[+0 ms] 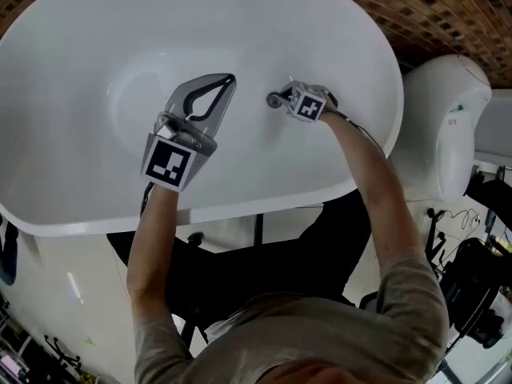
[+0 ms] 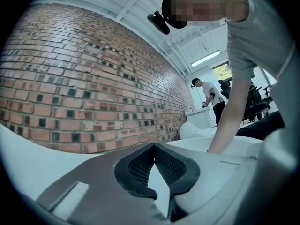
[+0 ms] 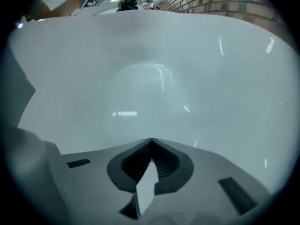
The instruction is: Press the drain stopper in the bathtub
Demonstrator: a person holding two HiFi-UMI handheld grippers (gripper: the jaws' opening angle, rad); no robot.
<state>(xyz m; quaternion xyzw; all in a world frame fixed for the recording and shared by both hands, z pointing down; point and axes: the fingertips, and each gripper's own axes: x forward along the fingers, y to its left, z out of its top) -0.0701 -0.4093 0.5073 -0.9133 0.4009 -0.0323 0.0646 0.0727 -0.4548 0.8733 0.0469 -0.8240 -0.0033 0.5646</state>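
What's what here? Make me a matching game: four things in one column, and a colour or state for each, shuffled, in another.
Things:
1 bathtub
2 wall
3 left gripper
4 right gripper

Descriptions:
a shut, aimed at the wall
b glossy white
c reddish brick
d shut, aimed into the bathtub

Pairs: 1-b; 2-c; 3-a; 4-d
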